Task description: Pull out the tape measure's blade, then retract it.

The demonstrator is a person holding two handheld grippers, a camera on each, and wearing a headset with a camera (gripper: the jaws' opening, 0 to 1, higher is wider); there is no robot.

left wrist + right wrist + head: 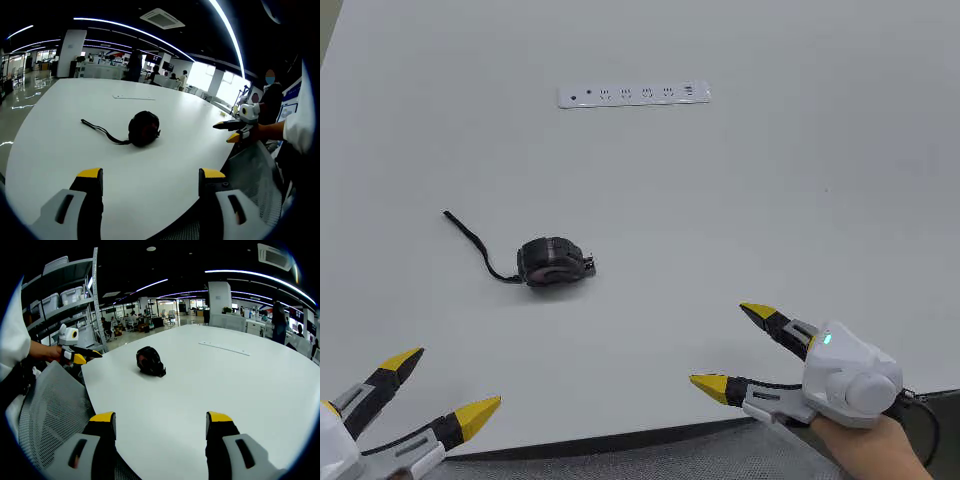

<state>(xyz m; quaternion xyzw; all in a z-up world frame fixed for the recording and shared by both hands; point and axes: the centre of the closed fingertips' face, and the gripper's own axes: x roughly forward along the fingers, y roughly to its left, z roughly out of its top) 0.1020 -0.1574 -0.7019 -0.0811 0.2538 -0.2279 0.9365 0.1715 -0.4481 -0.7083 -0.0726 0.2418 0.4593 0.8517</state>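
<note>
Black tape measure [554, 262] lies mid-table on the white table [800, 200], its strap [472, 240] trailing left; left gripper [460, 376] and right gripper [717, 342] hover at the near edge, jaws spread, well apart from it.

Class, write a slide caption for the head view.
Left gripper and right gripper, both open, hover short of the black tape measure on the white table.
</note>
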